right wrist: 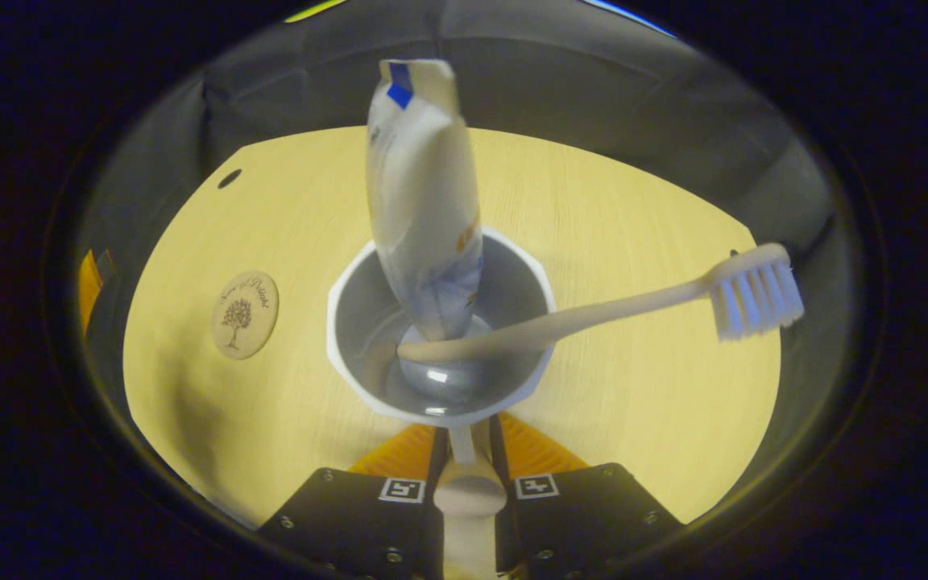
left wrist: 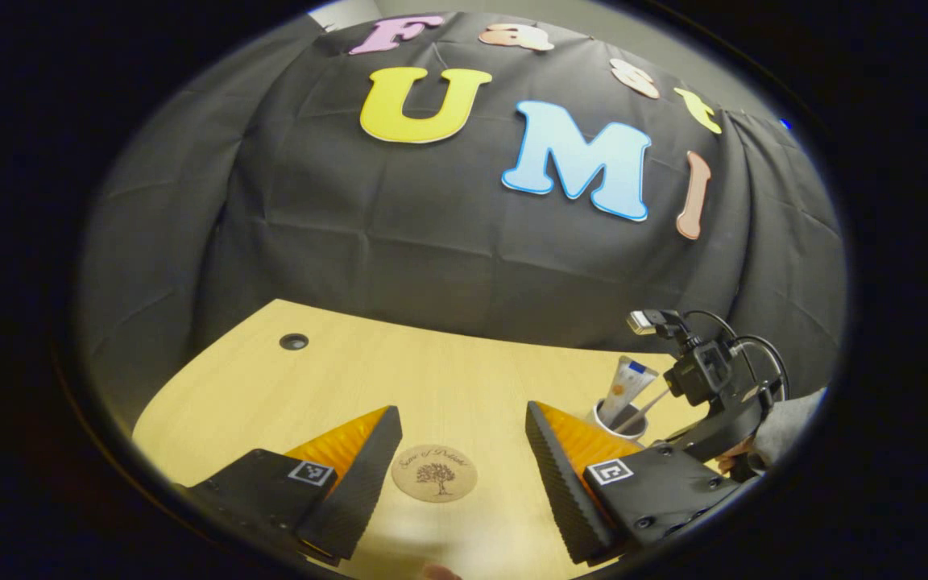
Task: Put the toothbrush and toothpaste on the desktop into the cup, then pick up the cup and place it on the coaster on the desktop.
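The right gripper (right wrist: 470, 459) fingers are clamping the cup (right wrist: 440, 338) handle; toothpaste (right wrist: 425, 201) and toothbrush (right wrist: 593, 310) are standing inside (brush leaning toward 3 o'clock). Tilting risks spillage. The coaster (right wrist: 244, 314) is lying at 9 o'clock; left gripper (left wrist: 457, 475) fingers are hanging apart.

Recording booth: black cloth wall (left wrist: 448, 242) behind pale wooden desk (left wrist: 464, 362).

My left gripper (left wrist: 456, 475) sits low in frame, fingers spread wide, holding nothing. My right gripper (right wrist: 468, 459), bottom centre, is clamped on the cup's handle (right wrist: 464, 491).
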A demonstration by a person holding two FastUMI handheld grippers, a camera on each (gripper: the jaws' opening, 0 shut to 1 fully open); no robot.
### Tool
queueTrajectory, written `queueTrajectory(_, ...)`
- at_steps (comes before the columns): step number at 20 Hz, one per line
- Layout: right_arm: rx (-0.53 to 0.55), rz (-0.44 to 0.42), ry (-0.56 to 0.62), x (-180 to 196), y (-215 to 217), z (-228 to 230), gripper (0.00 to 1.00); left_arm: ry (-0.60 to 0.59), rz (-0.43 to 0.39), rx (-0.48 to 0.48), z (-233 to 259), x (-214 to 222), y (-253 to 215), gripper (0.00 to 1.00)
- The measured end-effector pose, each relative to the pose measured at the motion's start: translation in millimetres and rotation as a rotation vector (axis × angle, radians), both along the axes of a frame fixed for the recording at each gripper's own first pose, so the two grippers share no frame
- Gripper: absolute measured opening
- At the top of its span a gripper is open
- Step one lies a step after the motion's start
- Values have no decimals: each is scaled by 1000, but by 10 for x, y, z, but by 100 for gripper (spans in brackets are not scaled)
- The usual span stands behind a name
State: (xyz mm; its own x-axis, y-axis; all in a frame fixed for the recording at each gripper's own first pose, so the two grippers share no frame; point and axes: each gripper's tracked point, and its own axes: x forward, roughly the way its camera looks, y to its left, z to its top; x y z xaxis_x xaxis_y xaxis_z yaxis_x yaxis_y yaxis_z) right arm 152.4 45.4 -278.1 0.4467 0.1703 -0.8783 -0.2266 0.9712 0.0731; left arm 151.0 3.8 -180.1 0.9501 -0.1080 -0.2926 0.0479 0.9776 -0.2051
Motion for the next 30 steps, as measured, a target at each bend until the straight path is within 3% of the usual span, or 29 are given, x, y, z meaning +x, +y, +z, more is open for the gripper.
queueTrajectory(13,61,18,-104,42,293,136,22,13,46,1,-41,-163,253,98)
queueTrajectory(14,63,23,-109,34,321,154,26,13,49,1,-36,-174,270,98)
queueTrajectory(15,65,30,-110,30,350,165,22,14,51,1,-45,-171,284,98)
queueTrajectory(16,73,31,-117,29,398,179,25,14,52,0,-41,-181,295,100)
queueTrajectory(19,93,45,-138,42,564,245,22,15,58,1,-34,-197,349,98)
queueTrajectory(30,112,188,-163,119,1389,523,21,20,145,-14,-19,-389,888,98)
